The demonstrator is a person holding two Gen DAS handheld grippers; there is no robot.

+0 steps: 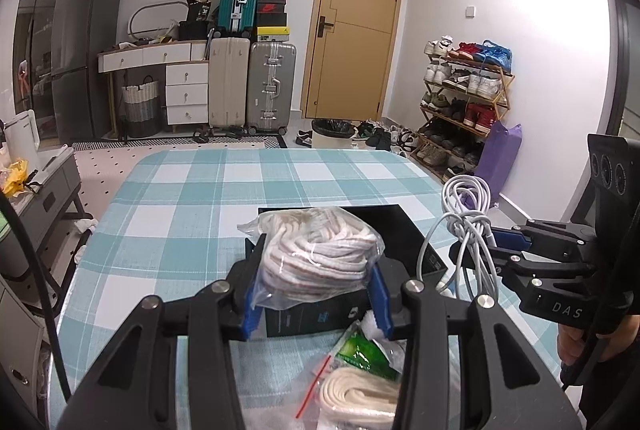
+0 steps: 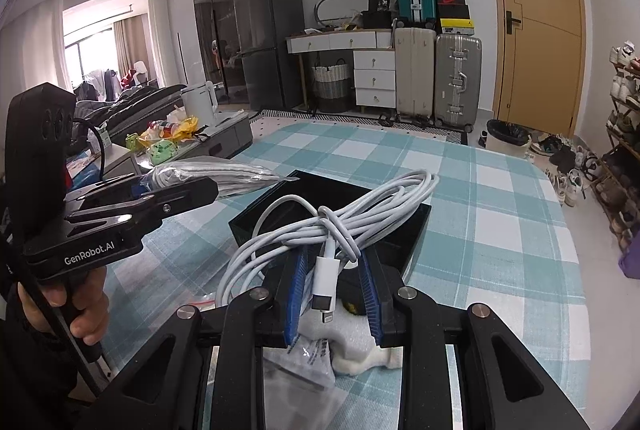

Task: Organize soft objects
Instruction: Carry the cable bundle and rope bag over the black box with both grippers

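Left tool (image 1: pixel 316 270) and right tool (image 2: pixel 334 284) both clamped.

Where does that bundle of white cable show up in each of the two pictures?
Left wrist view: the white cable hangs at the right edge, pinched in the right gripper, beside the black box.
Right wrist view: the cable fills the centre, clamped between the blue pads, above the same box.
Shared landmark: the yellow door.

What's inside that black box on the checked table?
The black box looks empty where it shows, only dark walls and floor. The held white cable and the bag of rope cover much of it.
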